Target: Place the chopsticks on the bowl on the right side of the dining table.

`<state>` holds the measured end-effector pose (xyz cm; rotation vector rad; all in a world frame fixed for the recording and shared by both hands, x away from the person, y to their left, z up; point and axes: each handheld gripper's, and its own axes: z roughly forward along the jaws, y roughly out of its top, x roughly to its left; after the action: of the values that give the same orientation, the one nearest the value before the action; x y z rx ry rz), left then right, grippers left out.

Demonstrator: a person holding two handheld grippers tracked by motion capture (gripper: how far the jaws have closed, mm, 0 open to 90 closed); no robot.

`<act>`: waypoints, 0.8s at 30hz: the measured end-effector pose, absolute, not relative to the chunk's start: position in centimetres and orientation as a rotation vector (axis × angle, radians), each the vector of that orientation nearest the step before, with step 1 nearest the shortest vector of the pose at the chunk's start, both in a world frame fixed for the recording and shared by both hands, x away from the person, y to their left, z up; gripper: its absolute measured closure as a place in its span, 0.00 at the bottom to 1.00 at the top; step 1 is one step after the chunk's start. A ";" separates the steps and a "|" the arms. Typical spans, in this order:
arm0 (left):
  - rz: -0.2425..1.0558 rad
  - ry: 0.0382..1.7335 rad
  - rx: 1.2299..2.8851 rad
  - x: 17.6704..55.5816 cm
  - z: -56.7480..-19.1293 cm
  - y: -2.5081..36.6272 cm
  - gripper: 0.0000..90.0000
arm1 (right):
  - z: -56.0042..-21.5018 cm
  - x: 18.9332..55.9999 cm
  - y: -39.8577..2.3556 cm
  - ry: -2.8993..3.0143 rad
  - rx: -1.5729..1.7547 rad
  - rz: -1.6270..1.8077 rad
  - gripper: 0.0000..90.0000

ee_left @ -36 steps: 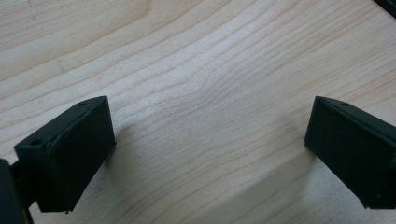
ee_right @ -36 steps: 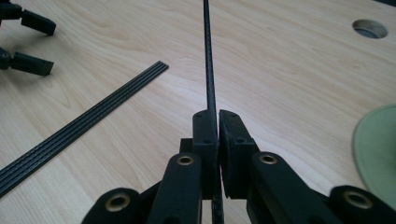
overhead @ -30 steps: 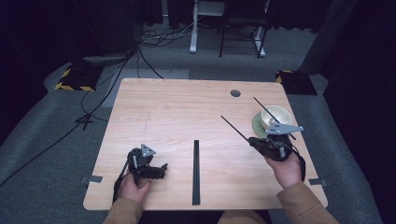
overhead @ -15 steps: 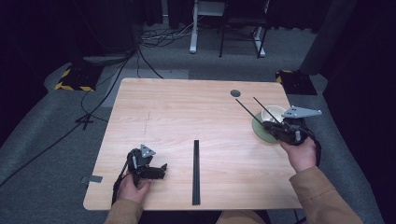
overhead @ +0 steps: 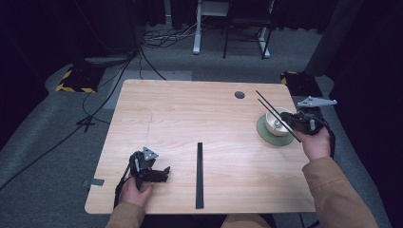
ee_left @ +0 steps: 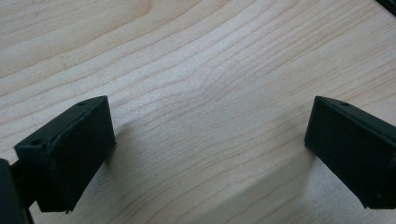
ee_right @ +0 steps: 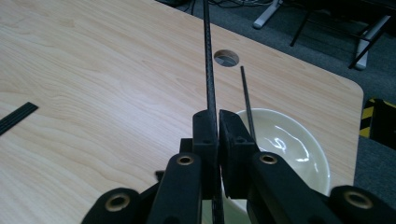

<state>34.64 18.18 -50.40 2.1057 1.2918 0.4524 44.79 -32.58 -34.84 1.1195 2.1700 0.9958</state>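
**Right gripper clamps black chopsticks above the cream bowl; left gripper rests open on the table**

High view: the light wooden table [overhead: 190, 118] carries a cream ceramic bowl [overhead: 277, 121] on a round green saucer [overhead: 266, 135] near its right edge. The right gripper [overhead: 297, 122] sits just beside the bowl, at the table's right edge, held in a hand with a tan sleeve. Two thin black chopsticks [overhead: 273, 111] slant from it up and to the left, crossing above the bowl, their tips toward the round cable hole [overhead: 240, 95]. A long flat black strip [overhead: 199, 175] lies near the middle of the front edge. The left gripper [overhead: 159, 173] rests on the table at the front left, well apart from the strip.

Left gripper view: its two black jaws stand wide apart with bare wood grain between them and nothing in their grasp.

Right gripper view: the jaws are pressed nearly together on one chopstick [ee_right: 208, 70], which runs straight ahead over the table. The second chopstick [ee_right: 247, 102] lies along the right jaw's outer side; I cannot tell whether it is clamped. The bowl [ee_right: 299, 149] sits below and to the right of the jaws.
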 end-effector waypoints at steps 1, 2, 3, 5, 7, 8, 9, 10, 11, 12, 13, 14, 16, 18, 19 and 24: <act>0.452 1.292 2.106 34.6 -50.4 18.2 0.02 | -34.9 45.1 -32.8 2.173 1.118 0.986 0.95; 0.453 1.290 2.107 34.6 -50.4 18.2 0.02 | -34.9 45.4 -32.9 2.177 1.117 0.985 0.95; 0.454 1.290 2.108 34.6 -50.4 18.2 0.02 | -34.9 45.5 -32.9 2.174 1.108 0.977 0.95; 0.452 1.290 2.108 34.6 -50.4 18.2 0.02 | -34.9 46.0 -33.1 2.175 1.100 0.960 0.95; 0.451 1.290 2.107 34.6 -50.4 18.2 0.02 | -35.1 46.5 -33.4 2.173 1.119 0.953 0.95; 0.450 1.291 2.107 34.6 -50.4 18.2 0.02 | -35.3 46.8 -33.5 2.168 1.133 0.951 0.95; 0.450 1.290 2.107 34.6 -50.4 18.2 0.02 | -35.5 47.1 -33.8 2.169 1.134 0.944 0.95; 0.455 1.290 2.107 34.6 -50.4 18.2 0.02 | -35.7 47.5 -34.1 2.166 1.145 0.936 0.95; 0.455 1.290 2.108 34.6 -50.4 18.2 0.02 | -35.8 47.8 -34.2 2.160 1.162 0.936 0.95; 0.450 1.290 2.108 34.6 -50.4 18.2 0.02 | -36.0 48.0 -34.5 2.156 1.164 0.931 0.95; 0.451 1.290 2.107 34.6 -50.4 18.2 0.02 | -36.2 48.3 -34.7 2.156 1.172 0.920 0.95; 0.452 1.290 2.107 34.6 -50.4 18.2 0.02 | -36.5 48.6 -34.9 2.157 1.189 0.910 0.95; 0.450 1.290 2.107 34.6 -50.4 18.2 0.02 | -37.1 49.1 -35.3 2.159 1.213 0.886 0.95; 0.454 1.290 2.107 34.6 -50.4 18.2 0.02 | -37.6 49.6 -35.8 2.163 1.229 0.862 0.95; 0.450 1.290 2.107 34.6 -50.4 18.2 0.02 | -37.8 49.8 -36.0 2.164 1.241 0.859 0.95; 0.451 1.291 2.107 34.6 -50.4 18.2 0.02 | -38.9 50.2 -36.3 2.175 1.262 0.844 0.95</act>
<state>34.64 18.19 -50.40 2.1070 1.2905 0.4510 50.20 -36.32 -38.89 1.2616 2.1747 0.8443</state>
